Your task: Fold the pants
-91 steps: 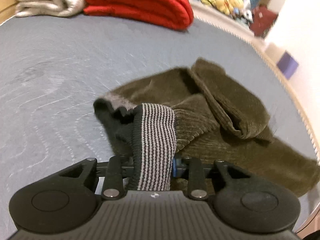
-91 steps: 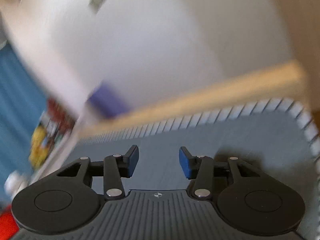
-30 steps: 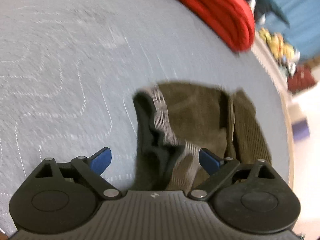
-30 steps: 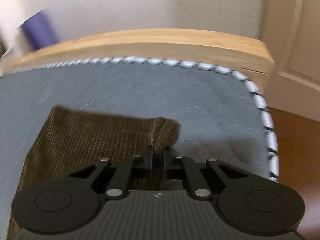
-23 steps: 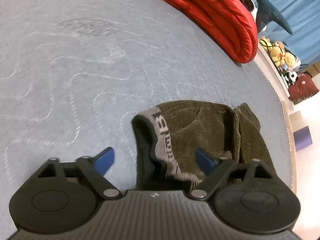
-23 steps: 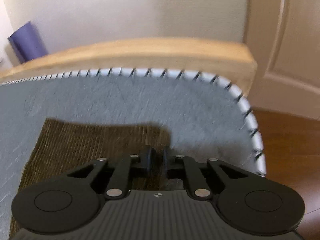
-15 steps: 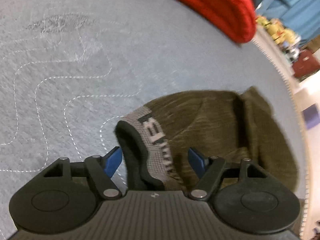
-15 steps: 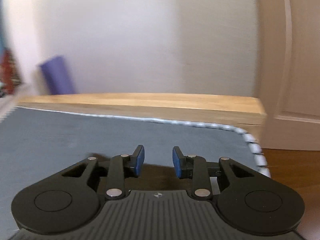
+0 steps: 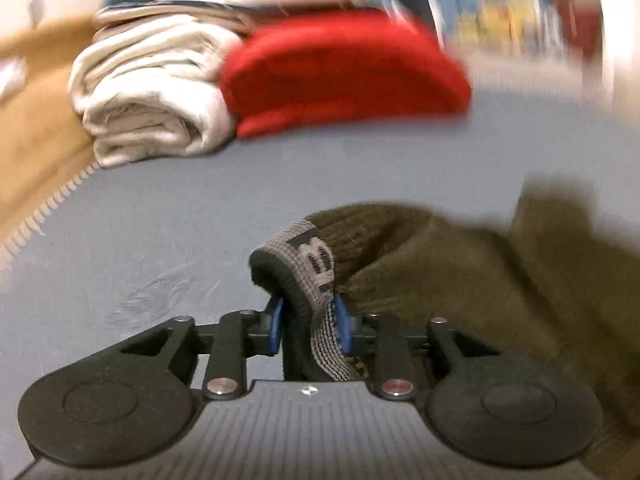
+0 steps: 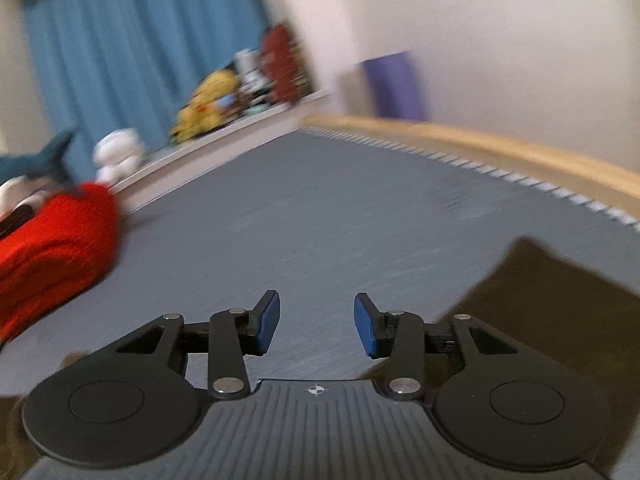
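Dark letters on the pants' grey waistband (image 9: 316, 268) (partly folded) cannot be read.

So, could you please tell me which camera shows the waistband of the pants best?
The left wrist view: the grey waistband sits centre frame, pinched in the left tool. The right wrist view shows only plain brown cloth of the pants beside the open right tool, no waistband.

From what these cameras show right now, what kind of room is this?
Most likely a bedroom. The work surface looks like a quilted grey mattress in a wooden frame, with folded blankets at one end and plush toys before a blue curtain.
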`<state>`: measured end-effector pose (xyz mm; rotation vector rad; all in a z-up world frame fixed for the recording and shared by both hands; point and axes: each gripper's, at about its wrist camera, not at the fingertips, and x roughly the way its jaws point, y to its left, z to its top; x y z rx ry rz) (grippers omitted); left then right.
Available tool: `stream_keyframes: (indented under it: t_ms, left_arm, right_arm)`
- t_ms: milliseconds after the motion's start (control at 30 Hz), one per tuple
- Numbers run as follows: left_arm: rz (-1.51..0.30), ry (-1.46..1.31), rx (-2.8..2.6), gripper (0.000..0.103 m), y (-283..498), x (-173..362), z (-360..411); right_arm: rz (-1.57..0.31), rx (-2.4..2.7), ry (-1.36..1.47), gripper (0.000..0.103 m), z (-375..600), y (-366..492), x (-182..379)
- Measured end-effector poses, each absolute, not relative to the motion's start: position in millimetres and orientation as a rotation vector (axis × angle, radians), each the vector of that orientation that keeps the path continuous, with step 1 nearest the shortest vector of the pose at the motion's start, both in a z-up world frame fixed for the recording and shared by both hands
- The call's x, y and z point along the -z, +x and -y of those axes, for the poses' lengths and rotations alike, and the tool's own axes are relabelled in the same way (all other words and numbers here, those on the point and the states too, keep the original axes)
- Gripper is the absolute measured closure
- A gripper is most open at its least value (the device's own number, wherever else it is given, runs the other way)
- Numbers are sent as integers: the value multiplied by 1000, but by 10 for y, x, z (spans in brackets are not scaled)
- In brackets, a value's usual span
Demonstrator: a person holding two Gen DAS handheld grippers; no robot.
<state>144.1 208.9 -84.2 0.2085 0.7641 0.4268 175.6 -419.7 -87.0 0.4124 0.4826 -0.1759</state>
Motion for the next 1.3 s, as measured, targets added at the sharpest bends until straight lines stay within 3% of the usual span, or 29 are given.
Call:
stream_keyframes:
  t_ms: [100,233,567,800,833,900,967,1067,1300]
  left_arm:
    - [-905,271,-591,56,1537,990,-2074]
    - [-761,14,-537,32,1305,552,-2114]
    - [-771,68,-281,30,1313,559,-1448]
    - [-811,-33,-229,29,1302,521,-1377]
    - [-814,-53,-223,29,1279,493,-1385]
    - [-821,-113,-203,29,1246,471,-1421]
    - [-824,-190,-171,30,1223,462,-1484]
    - [-823,-286,-109,41,1192,447,-1505]
    - [-816,-443,104,41,1272,496,-1319]
  right_arm:
    - [-537,53,412,56,3817,1845,838]
    - [-633,-105,407,55,3316,1957,879]
    - [-853,-276,473,46,2396,2435,1245]
    - [-905,-360,495,46,2009,2566,1357]
    - [-899,-381,465,48,1950,2559,1330]
    - [-878,-445,391,83,1855,2493,1248]
    - [-838,-474,332,86,1758,2429,1110]
    - [-737,-555,270,88,1717,2238,801]
    - [-585,-945,-166,88,1405,1421,486]
